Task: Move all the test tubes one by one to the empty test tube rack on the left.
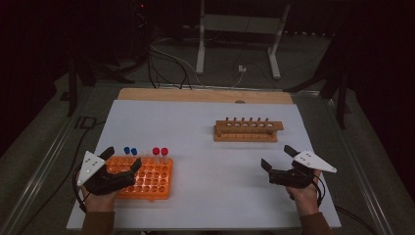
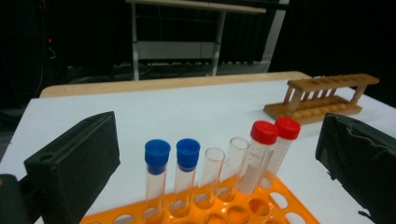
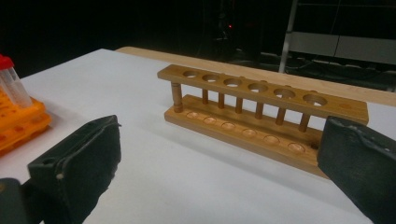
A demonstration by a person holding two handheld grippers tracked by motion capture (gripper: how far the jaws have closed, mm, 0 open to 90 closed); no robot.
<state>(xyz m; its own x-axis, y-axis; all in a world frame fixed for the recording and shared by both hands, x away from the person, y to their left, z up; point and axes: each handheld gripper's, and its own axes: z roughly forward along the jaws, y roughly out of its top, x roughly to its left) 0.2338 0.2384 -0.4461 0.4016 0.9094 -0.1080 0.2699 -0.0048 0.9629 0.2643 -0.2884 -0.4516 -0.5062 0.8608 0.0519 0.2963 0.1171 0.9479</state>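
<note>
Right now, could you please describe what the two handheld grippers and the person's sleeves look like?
Both the left gripper and the right gripper are black, with two blocky black jaws. Each carries a pale grey three-cornered plate on top, marked with small dots. A dark cable trails from each gripper. The person's sleeves are brown.

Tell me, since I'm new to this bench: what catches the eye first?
The bright orange tube rack at the table's near left, holding two blue-capped tubes, two uncapped ones and two red-capped tubes along its far row. The left tongs hover open over it. Far right stands an empty wooden rack, with the open right tongs nearer.
</note>
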